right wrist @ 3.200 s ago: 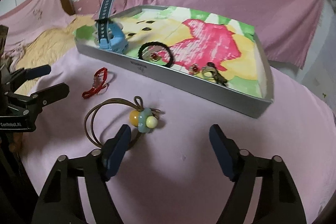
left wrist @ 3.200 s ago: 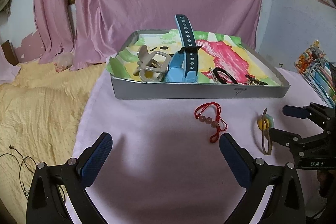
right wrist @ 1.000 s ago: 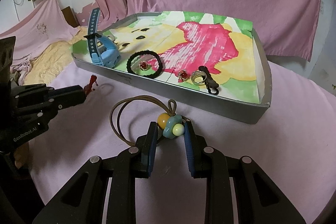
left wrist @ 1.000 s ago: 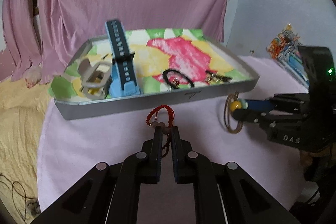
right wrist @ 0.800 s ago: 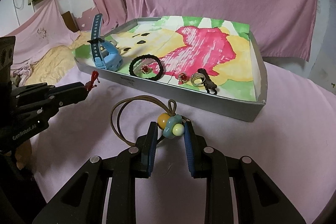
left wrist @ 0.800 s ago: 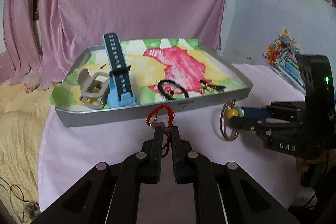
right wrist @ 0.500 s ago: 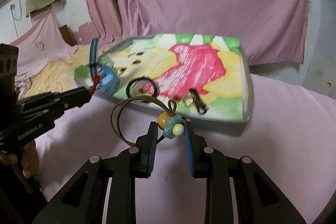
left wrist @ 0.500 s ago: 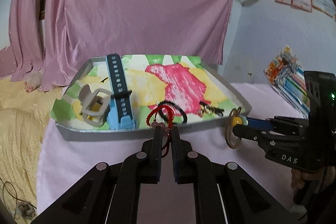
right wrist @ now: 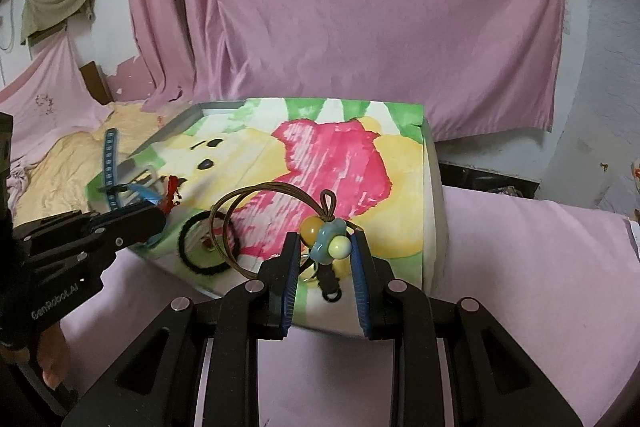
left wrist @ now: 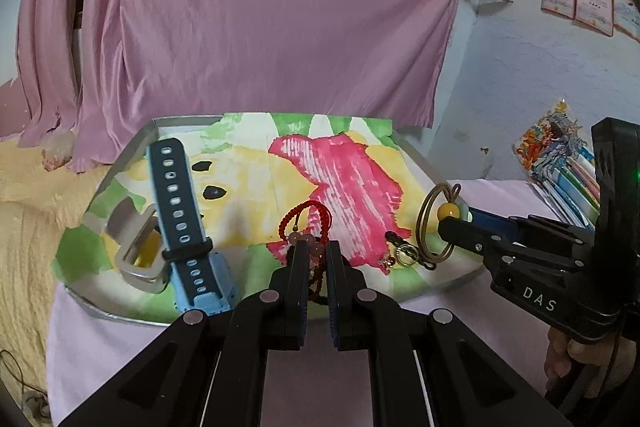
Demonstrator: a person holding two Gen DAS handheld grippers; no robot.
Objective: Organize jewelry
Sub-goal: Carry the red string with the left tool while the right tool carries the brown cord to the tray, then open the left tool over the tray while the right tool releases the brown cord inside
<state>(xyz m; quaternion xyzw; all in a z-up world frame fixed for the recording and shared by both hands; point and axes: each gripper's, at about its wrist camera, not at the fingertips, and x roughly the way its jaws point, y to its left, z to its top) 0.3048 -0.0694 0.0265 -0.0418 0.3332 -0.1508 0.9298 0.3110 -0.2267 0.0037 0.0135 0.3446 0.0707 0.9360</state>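
My left gripper (left wrist: 316,247) is shut on a red cord bracelet with pink beads (left wrist: 306,225), held above the near part of the silver tray (left wrist: 120,315). The tray is lined with a pink, yellow and green paper. My right gripper (right wrist: 325,247) is shut on the bead charm of a brown hair tie (right wrist: 320,239), whose loop hangs left over the tray's near right corner (right wrist: 434,207). In the left wrist view the right gripper (left wrist: 452,223) comes in from the right with the hair tie (left wrist: 425,227). The right wrist view shows the left gripper (right wrist: 160,215) with the bracelet (right wrist: 172,193).
Inside the tray lie a blue watch (left wrist: 184,227), a beige hair claw (left wrist: 132,247), a black hair tie (right wrist: 200,247) and small rings with a black clasp (left wrist: 404,251). A pink cloth (left wrist: 100,367) covers the table. A yellow blanket (left wrist: 24,219) lies left, colourful booklets (left wrist: 560,155) right.
Both grippers shut on their items on the cloth, lifted them and moved forward. They now hold the items over the tray instead of in front of it.
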